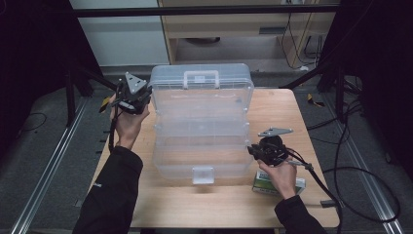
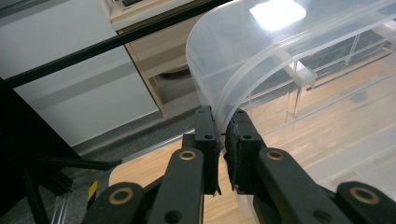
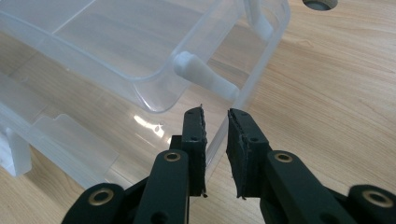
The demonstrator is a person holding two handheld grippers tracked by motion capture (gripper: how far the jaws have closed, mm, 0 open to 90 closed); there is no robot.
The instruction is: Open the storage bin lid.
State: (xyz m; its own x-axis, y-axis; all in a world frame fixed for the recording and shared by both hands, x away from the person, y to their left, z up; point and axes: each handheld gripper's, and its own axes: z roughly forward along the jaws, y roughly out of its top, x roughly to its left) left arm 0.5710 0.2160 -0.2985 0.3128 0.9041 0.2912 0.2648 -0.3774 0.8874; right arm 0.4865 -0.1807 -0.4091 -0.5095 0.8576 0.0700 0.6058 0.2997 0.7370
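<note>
**Clear storage box spread open at table centre**

Your clear plastic box (image 1: 202, 126) sits mid-table on the wooden table (image 1: 287, 109), its stepped trays fanned out toward you and its lid raised at the far side. The walls are see-through and the trays look empty. A white handle (image 1: 201, 78) sits on the lid; a white latch (image 1: 203, 174) hangs at the near edge. Your left gripper (image 2: 223, 128) is clamped on the lid's curved corner rim. Your right gripper (image 3: 215, 122) has its jaws a little apart around a thin wall edge at the box's right side, beside a white hinge arm (image 3: 205, 77); whether the pads touch it is unclear. A small green-and-white carton (image 1: 263, 184) lies under your right hand.
</note>
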